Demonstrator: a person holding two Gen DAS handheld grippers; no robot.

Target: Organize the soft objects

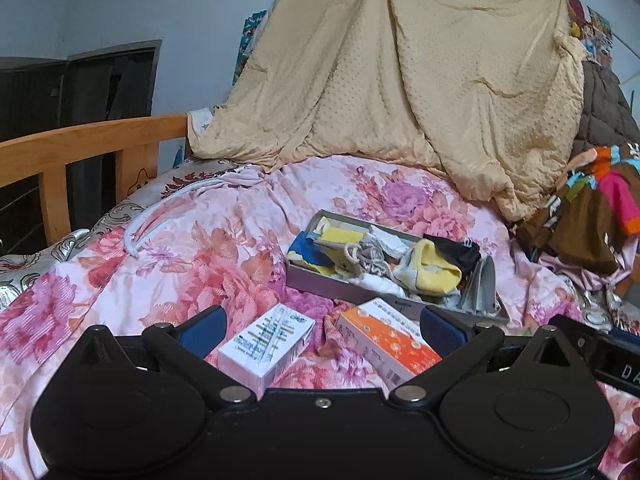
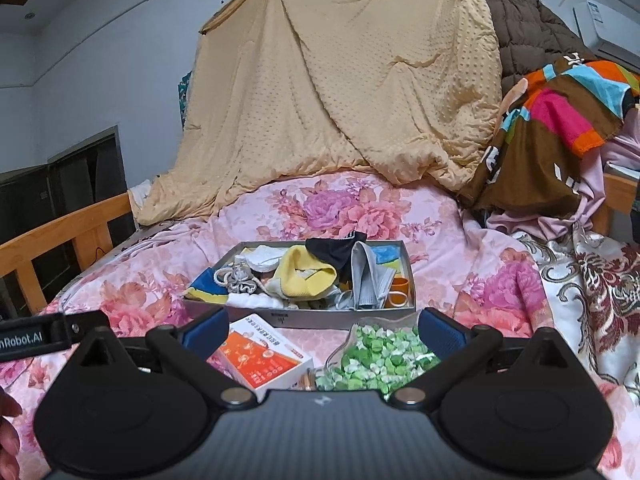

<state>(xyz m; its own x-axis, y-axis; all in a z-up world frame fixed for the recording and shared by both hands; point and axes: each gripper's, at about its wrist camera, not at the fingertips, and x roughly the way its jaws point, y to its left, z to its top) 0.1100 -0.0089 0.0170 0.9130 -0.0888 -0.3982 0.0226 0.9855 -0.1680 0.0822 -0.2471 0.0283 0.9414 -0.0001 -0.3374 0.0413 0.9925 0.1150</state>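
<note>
On the bed's floral quilt (image 1: pixel 224 240) lies a shallow grey tray (image 2: pixel 304 317) heaped with socks and small cloths: a yellow sock (image 2: pixel 306 276), a black one (image 2: pixel 336 249) and a grey mask (image 2: pixel 370 280). The left gripper (image 1: pixel 322 326) and right gripper (image 2: pixel 323 330) both hover near the tray's near side, jaws spread wide and gripping nothing. An orange box (image 1: pixel 386 338) sits between the tray and both grippers. Only the left wrist view shows a white box (image 1: pixel 266 346) to its left; only the right wrist view shows a bag of green-and-white pieces (image 2: pixel 376 358) to its right and orange rings (image 2: pixel 400 290) at the tray's right end. A tan blanket (image 1: pixel 400 80) hangs at the far side.
</note>
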